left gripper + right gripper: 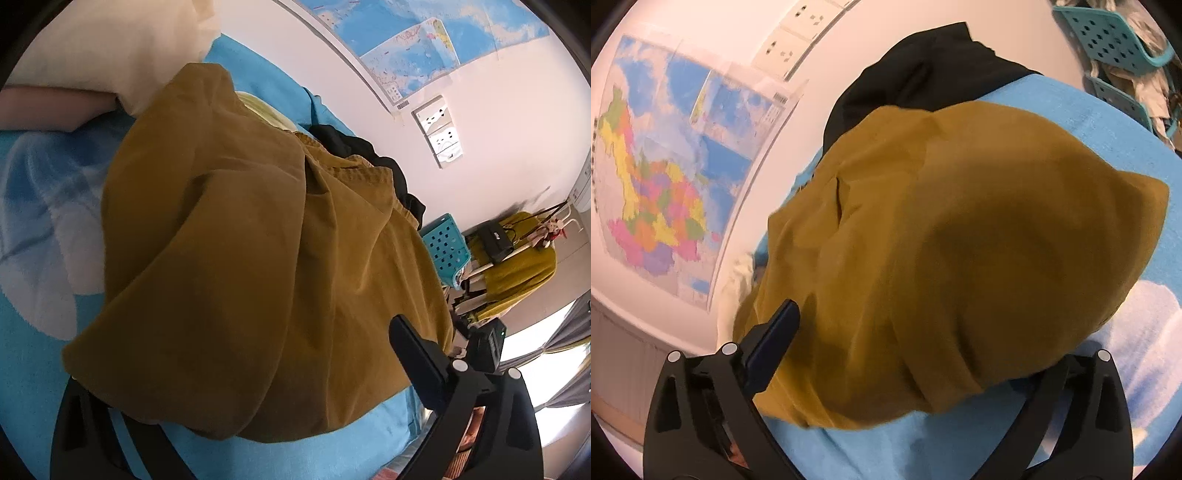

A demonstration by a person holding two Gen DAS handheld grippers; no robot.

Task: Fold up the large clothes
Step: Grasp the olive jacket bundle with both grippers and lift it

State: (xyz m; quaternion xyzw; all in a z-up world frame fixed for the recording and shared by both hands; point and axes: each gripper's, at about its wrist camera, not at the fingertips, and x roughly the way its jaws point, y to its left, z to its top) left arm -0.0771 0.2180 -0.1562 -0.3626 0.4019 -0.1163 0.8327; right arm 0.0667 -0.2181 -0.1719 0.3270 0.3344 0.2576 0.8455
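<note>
Mid-fold: my left gripper (236,373) and right gripper (934,350) both sit released around the mustard garment (258,258); next I clench on its edges.

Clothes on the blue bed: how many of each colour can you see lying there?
Mustard-brown garment: 1
Black garment: 1
Total: 2 lying on the blue blanket. A third, yellow one hangs on a rack in the background, not on the bed.
</note>
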